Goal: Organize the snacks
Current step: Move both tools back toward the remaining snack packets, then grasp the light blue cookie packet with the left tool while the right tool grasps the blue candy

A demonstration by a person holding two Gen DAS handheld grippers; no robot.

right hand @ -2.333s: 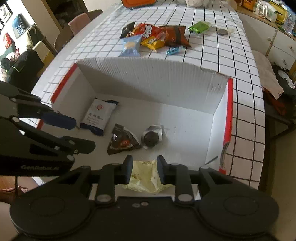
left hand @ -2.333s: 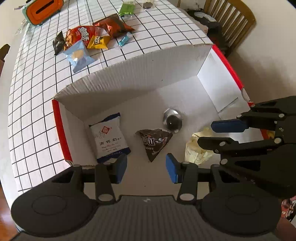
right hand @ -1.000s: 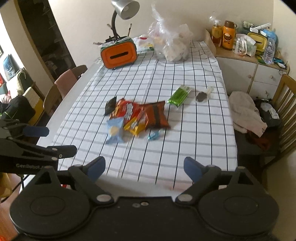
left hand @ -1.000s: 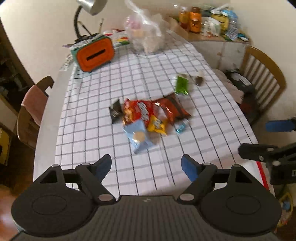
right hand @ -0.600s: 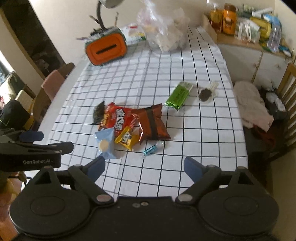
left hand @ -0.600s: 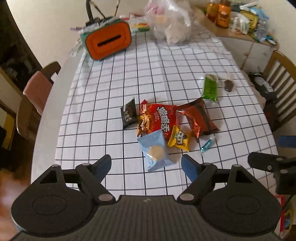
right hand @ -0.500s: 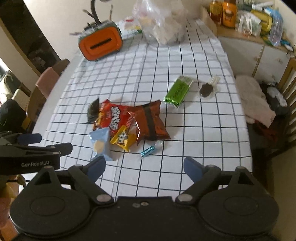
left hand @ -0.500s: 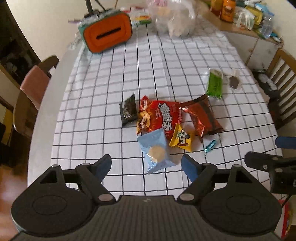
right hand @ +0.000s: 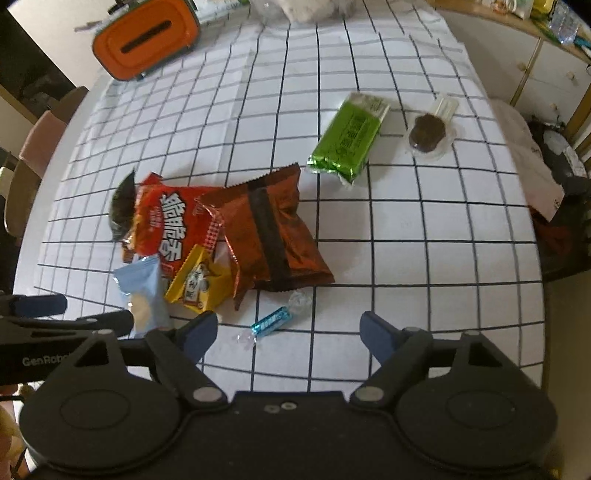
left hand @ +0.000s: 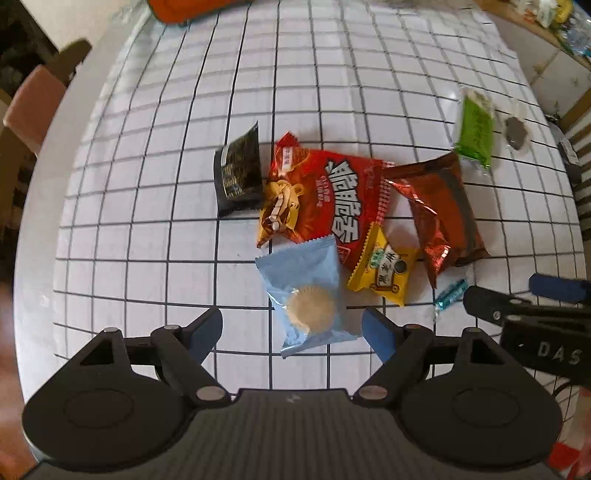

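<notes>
A pile of snacks lies on the checked tablecloth. My left gripper [left hand: 293, 332] is open, its jaws either side of the near end of a light blue cookie packet [left hand: 308, 295]. Behind that lie a red chip bag [left hand: 325, 199], a yellow packet [left hand: 384, 273], a black packet [left hand: 238, 173] and a brown bag [left hand: 443, 210]. My right gripper [right hand: 288, 332] is open and empty just above a small blue wrapped candy [right hand: 271, 320]. A green bar [right hand: 349, 138] and a chocolate lollipop [right hand: 428, 133] lie further back.
An orange box [right hand: 146, 38] stands at the table's far left. A clear plastic bag [right hand: 314, 7] sits at the far edge. Chairs stand at the left [right hand: 44, 136] and at the right with clothes [right hand: 532, 155] on it. A cabinet [right hand: 554, 66] is at the far right.
Both grippers have left the white cardboard box, opened wide, and moved down toward the snack pile. The left now straddles the blue packet; the right hangs over the blue candy.
</notes>
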